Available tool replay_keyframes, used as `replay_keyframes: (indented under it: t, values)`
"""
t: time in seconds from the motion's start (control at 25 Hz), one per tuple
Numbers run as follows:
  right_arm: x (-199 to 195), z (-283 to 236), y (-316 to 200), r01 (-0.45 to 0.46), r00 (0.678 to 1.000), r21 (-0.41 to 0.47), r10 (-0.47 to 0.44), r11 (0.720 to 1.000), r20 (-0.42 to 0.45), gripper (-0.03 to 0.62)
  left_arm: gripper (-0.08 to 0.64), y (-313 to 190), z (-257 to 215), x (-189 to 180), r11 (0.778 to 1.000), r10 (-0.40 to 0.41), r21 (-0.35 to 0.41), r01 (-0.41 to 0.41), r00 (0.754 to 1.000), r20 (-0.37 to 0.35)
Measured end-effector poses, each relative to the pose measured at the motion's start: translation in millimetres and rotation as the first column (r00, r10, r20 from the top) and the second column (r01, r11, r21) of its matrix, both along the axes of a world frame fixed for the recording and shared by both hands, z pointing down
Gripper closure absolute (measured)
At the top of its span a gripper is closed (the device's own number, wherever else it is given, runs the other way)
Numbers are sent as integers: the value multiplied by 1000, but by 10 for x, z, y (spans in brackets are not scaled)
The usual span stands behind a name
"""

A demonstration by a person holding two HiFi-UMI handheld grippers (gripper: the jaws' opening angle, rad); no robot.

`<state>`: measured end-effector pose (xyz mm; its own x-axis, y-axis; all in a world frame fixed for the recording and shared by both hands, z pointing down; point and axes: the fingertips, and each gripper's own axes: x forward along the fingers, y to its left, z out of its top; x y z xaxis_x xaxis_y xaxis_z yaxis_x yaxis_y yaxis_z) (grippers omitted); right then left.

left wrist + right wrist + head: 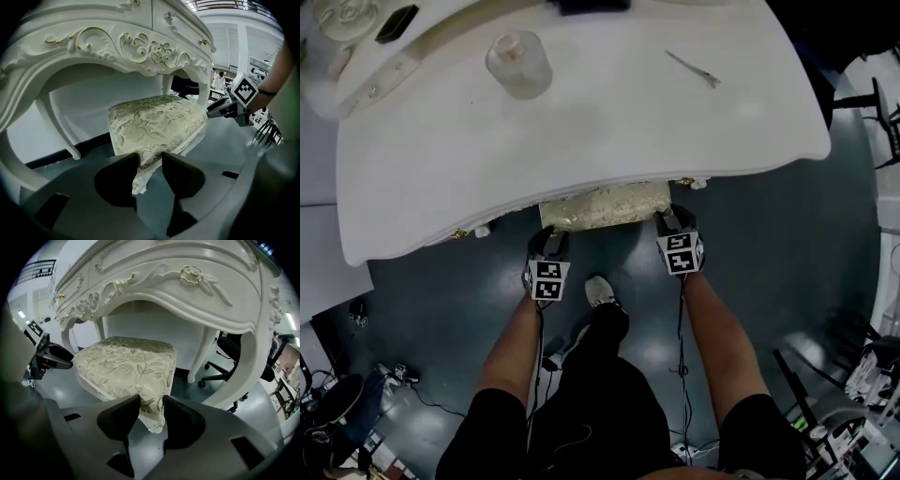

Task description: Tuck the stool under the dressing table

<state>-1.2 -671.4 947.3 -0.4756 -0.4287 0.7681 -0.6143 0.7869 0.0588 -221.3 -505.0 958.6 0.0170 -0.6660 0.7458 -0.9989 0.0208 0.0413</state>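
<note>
Head view, looking steeply down: a person stands at a white desk [581,131] with a hand-held gripper in each hand, both set against the near edge of the stool [605,206]. Only a narrow strip of its floral seat shows past the desk's curved front edge. The rest sits underneath, in the opening between the carved legs.

The left hand-held gripper [548,234] clasps the seat's near left corner. In its own view the jaws stand fairly wide apart, and the padded cushion corner fills the gap and meets both pads. The right hand-held gripper [673,220] grips the near right corner the same way, with the fabric bunched between its pads. Both tilt downward toward the seat (each marker cube faces the head camera).

On the desk top stand a clear glass bottle [518,64] and, well apart from it, a thin metal hair clip [694,68]. A white shoe [600,291] rests on the dark floor [787,244] between the forearms. A black office chair [232,352] shows beyond the desk's right leg.
</note>
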Motion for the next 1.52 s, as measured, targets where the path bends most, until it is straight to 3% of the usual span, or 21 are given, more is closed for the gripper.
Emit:
replay_keyframes:
  t: [0.24,0.44,0.52,0.6,0.68,0.88,1.12,1.32,1.4,1.52]
  values:
    - [-35,-78,-68,-23,1000,-12,24,1000,19,411,393,-6,-78,-54,999,8,-42,-9,1000,-29]
    - [-46,-486,45,-54,990,82,43,995,138,420,364,-45,-457,36,1000,16,23,-15,999,-50]
    - [-146,-798,137,-45,980,117,21,992,198,460,370,-63,-684,82,997,-3,77,6,999,-39]
    - [-184,-1140,257,-46,967,151,6,987,254,563,440,-31,-985,156,989,-33,142,36,999,-24]
    - [-175,-1516,423,-62,948,172,3,983,320,575,516,61,-1356,258,976,-66,206,70,998,-23]
    - [179,-2683,1153,-120,905,232,10,965,425,575,535,697,-2594,625,934,-144,331,138,990,-6]
    - [992,-4316,2309,-145,872,278,-10,950,489,577,540,2043,-4325,1293,889,-244,400,224,970,-1]
    - [1270,-5408,3281,-103,843,345,-102,933,527,577,541,2962,-5468,1814,853,-275,446,271,960,-57]
    - [1386,-5689,3653,-102,825,336,-109,936,554,577,541,3259,-5778,2071,843,-259,469,262,963,-71]
    - [1446,-6104,3949,-109,795,347,-128,932,593,577,541,3506,-6229,2296,824,-230,533,193,973,2]
